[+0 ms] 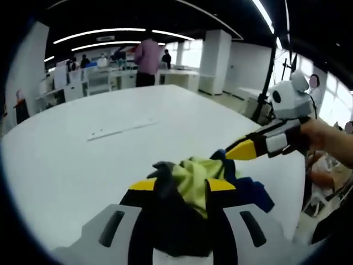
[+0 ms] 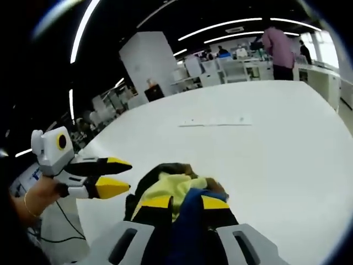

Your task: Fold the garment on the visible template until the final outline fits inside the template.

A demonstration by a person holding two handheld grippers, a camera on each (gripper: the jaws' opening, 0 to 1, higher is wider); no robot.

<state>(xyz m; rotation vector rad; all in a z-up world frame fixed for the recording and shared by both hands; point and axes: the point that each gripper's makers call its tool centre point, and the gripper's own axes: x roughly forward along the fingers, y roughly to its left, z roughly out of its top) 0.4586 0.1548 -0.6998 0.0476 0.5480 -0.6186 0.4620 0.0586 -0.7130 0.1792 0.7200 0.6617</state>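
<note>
both grippers (image 1: 182,190) (image 2: 181,205) clamped on bunched garment (image 1: 201,176); white strip (image 1: 121,130) lies beyond.

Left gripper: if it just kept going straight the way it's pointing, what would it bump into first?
The left gripper is already shut on the bunched garment, so the cloth would go with it. Beyond that lies bare white table, with a pale strip left of that line; depth is unclear.

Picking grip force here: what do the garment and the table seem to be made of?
The garment looks like soft knit or fleece cloth in yellow-green, navy and dark grey: it bunches into loose matte folds between the jaws. The table looks like a hard, smooth white laminate or painted board with a faint sheen; which one is unclear.
</note>
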